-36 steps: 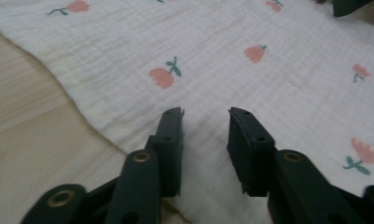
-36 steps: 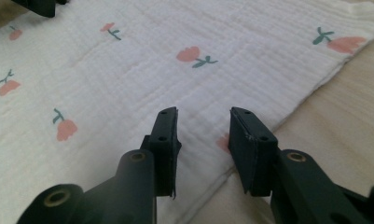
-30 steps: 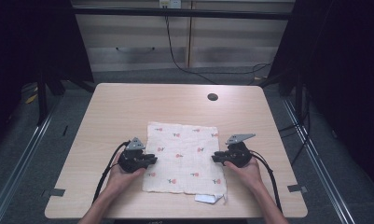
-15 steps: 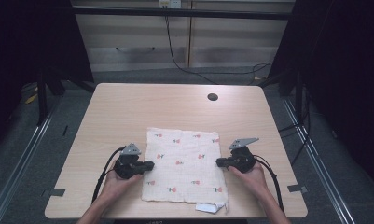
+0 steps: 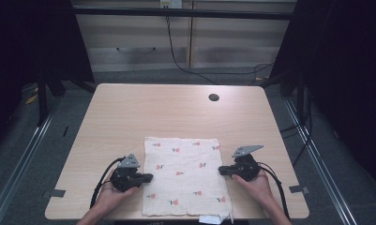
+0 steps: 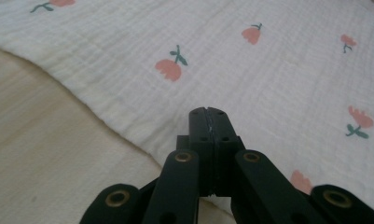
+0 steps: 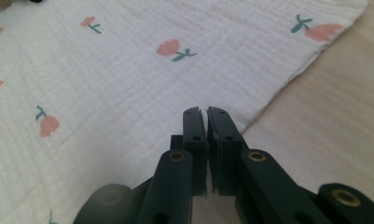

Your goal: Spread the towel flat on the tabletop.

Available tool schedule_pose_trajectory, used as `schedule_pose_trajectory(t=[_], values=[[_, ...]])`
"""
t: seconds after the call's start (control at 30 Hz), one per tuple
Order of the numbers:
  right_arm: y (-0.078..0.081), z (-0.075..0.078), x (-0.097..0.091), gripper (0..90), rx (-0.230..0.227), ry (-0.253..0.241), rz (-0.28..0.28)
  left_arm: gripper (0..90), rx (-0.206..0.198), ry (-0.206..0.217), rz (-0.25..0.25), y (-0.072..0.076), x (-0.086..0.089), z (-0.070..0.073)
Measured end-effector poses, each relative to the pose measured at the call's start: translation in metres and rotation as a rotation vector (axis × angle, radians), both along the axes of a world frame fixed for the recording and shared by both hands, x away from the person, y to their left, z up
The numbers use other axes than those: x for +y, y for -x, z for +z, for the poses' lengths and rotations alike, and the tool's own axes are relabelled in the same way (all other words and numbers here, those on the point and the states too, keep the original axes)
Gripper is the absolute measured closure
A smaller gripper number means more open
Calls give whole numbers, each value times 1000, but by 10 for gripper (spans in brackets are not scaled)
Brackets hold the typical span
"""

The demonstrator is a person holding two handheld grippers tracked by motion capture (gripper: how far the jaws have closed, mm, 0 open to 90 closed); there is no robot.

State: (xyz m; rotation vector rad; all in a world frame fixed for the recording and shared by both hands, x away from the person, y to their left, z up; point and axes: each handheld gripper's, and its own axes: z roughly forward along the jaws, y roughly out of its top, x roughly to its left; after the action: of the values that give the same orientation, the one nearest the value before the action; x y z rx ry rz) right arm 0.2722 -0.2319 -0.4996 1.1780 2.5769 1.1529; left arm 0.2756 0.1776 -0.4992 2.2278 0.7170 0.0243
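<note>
**Both tongs closed at the sides of the cloth**

Your left tongs (image 5: 148, 177) sit at the left side of the cloth (image 5: 185, 176), their tips pointing in over its edge. In the left gripper view their jaws are pressed fully together, with the fabric lying flat beyond them and nothing visibly pinched between them. Your right tongs (image 5: 221, 171) mirror them at the cloth's right side, tips at its edge. In the right gripper view those jaws are all but closed, a thin slit showing between them, and no fabric is caught in it.

Between your two tongs the cloth lies spread flat on the table (image 5: 176, 112), white with small red flowers. Its near edge reaches the table's near edge, where a corner is turned under. Your hands rest on the tabletop behind each pair.
</note>
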Motion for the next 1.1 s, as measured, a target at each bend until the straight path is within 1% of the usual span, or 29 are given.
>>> schedule_pose_trajectory(t=[0.07,0.13,0.2,0.27,0.3,0.37,0.43,0.47,0.5,0.53,0.57,0.63,0.67,0.7,0.73,0.77,0.83,0.9,0.93,1.03,1.1], values=[[5,0,-3,866,7,-9,-5,857,-7,-7,-1,1,-1,2],[7,-1,-5,865,5,-16,-9,828,1,32,21,-2,-1,2],[8,-1,-5,864,6,-14,-13,809,-2,45,44,-8,-1,2],[9,0,-3,863,5,-1,-12,799,-11,52,62,-14,-1,3],[10,1,-3,863,7,2,-9,799,-11,64,73,-18,-2,4],[13,1,-3,861,3,4,-7,802,-21,51,85,-25,-5,4],[16,1,-3,860,3,8,-9,811,-29,13,94,-30,-9,-2],[18,1,-4,860,-2,3,-3,816,-38,17,90,-31,-10,-4],[20,1,-5,855,0,7,-5,820,-38,19,88,-31,-11,-4],[21,1,-6,843,0,8,-8,819,-43,13,87,-31,-12,-3],[22,1,-7,831,7,-2,-13,818,-48,10,84,-30,-12,-3],[19,1,-7,802,1,-7,-14,816,-48,11,82,-30,-12,-4],[17,2,-7,789,-12,0,-14,816,-47,10,83,-31,-12,-4],[14,4,-7,777,-24,-3,-18,816,-48,13,84,-30,-12,-4],[10,6,-8,776,-37,-6,-31,816,-52,18,87,-30,-11,-4],[5,9,-10,775,-46,-15,-43,816,-46,20,87,-29,-11,-4],[-7,13,-13,769,-74,-21,-69,816,-48,24,86,-29,-11,-5],[-21,14,-17,754,-87,-37,-90,814,-53,17,84,-28,-11,-4],[-28,14,-18,752,-84,-35,-108,812,-54,18,84,-28,-11,-4],[-47,11,-18,725,-91,-41,-133,811,-49,22,83,-28,-10,-5],[-56,10,-16,714,-95,-43,-136,811,-47,25,81,-29,-10,-5]])
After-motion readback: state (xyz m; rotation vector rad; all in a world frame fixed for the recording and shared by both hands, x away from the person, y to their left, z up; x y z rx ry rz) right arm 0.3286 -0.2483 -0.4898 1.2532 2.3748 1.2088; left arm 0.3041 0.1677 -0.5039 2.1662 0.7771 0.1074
